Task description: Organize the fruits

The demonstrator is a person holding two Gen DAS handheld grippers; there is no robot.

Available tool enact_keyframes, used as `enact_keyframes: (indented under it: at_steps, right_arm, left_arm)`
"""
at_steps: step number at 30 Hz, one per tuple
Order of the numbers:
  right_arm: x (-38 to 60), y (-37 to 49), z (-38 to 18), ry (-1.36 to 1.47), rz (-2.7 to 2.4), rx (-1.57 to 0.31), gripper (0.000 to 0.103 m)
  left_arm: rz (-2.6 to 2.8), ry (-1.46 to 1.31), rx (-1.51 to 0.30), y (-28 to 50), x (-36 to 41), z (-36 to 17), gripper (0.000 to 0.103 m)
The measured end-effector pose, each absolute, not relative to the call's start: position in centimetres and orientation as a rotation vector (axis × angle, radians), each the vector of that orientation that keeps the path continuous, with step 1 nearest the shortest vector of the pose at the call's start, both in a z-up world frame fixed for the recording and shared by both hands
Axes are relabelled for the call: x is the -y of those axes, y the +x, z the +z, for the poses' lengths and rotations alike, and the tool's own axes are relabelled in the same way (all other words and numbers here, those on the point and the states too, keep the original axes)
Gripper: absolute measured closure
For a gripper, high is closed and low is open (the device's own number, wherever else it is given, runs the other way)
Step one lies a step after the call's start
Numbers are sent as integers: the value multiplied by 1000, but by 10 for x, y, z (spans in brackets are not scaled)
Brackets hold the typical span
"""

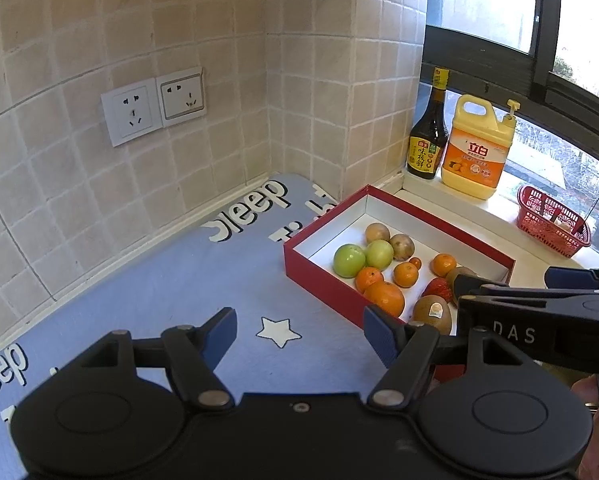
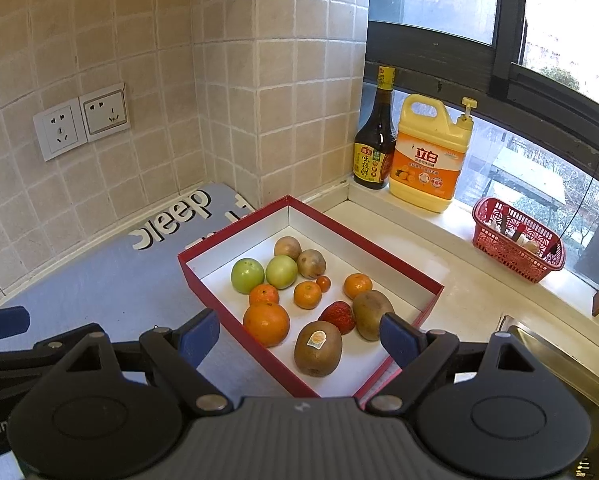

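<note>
Right gripper [image 2: 299, 334] fingers spread wide, nothing pinched; the near side of the red box [image 2: 235, 322] sits in the gap between the pads, big orange [image 2: 266, 323] and stickered kiwi [image 2: 317, 348] just beyond the tips, strawberry [image 2: 338, 316] and second kiwi [image 2: 371, 313] by the right pad [image 2: 397, 340]; further back in the box: three mandarins, a tiny orange fruit, two green apples [image 2: 247, 275], two brownish round fruits, type unclear; left gripper [image 1: 301, 330] also spread, empty, over the blue mat [image 1: 159, 288], box off to its right; right gripper's body hides the box's right end in the left view; box's near corner cut off by the right gripper housing; behind: sauce bottle [image 2: 373, 148], yellow detergent jug [image 2: 429, 160], red basket [image 2: 515, 240], contents hard to read; sink edge [image 2: 559, 356] partly cut at right.
</note>
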State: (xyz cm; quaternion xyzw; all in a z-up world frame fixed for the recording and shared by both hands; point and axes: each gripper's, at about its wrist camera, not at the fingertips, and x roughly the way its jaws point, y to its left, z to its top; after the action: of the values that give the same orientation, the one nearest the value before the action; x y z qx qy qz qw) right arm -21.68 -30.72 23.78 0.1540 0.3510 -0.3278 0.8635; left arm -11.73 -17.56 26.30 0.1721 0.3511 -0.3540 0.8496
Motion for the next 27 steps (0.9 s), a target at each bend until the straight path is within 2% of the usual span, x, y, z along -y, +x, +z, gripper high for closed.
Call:
enact_keyframes:
  at_steps: [27]
  right_arm:
    - [311,-218,236,325,-686,-736,14]
  left_arm:
    - [-738,368,-742,-116,176,263,20]
